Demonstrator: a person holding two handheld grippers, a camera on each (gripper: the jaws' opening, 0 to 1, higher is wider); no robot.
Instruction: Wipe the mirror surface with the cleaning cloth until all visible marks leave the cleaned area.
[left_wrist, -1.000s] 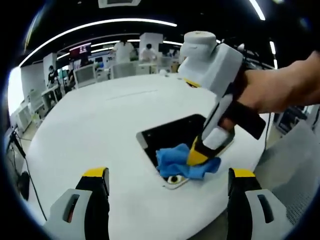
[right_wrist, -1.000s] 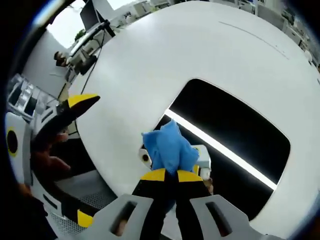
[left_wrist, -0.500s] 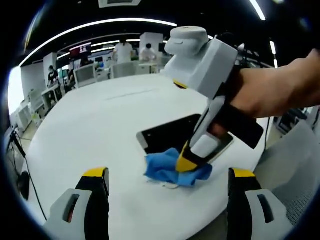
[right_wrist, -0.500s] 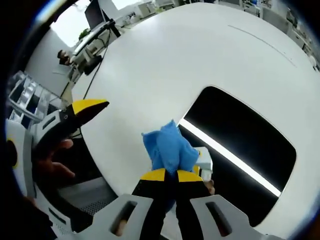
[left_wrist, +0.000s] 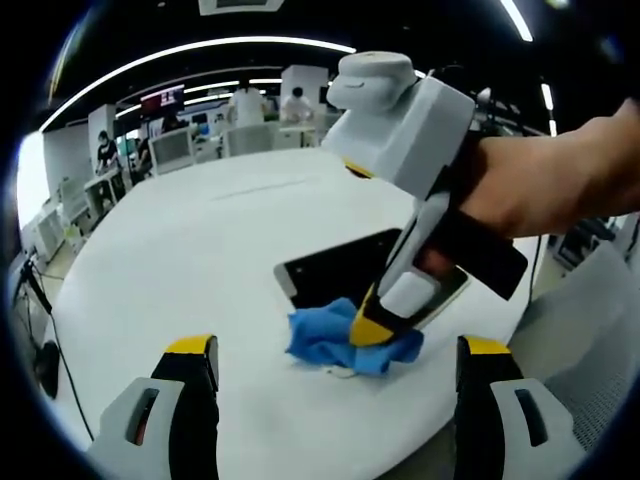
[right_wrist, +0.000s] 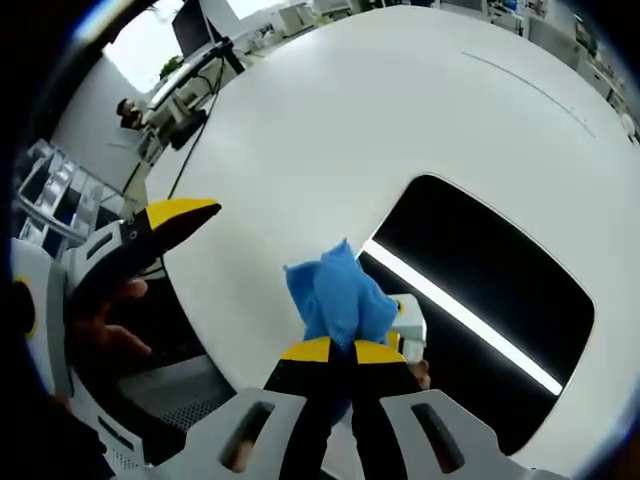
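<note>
White round table (left_wrist: 180, 250) — carrier surface, with the mirror (left_wrist: 345, 265) flat near its edge on the operator's side. Mirror glass dark, crossed by a bright reflected strip in the right gripper view (right_wrist: 490, 290); long axis running away from the cloth toward the far end of the frame.

Blue cleaning cloth (left_wrist: 335, 340) bunched at the near corner of the mirror, partly over the frame and partly on the table beside it. Right gripper (right_wrist: 335, 352) directly above, jaws clamped together on the cloth (right_wrist: 335, 295), tips pressed down.

Unwiped glass ahead of and beside the jaw tips — likely stroke: along the long axis, inward from the corner.

Left gripper (left_wrist: 335, 345) held back off the table edge, jaws wide apart, gripping nothing; right gripper (left_wrist: 385, 315) nearer the mirror.
</note>
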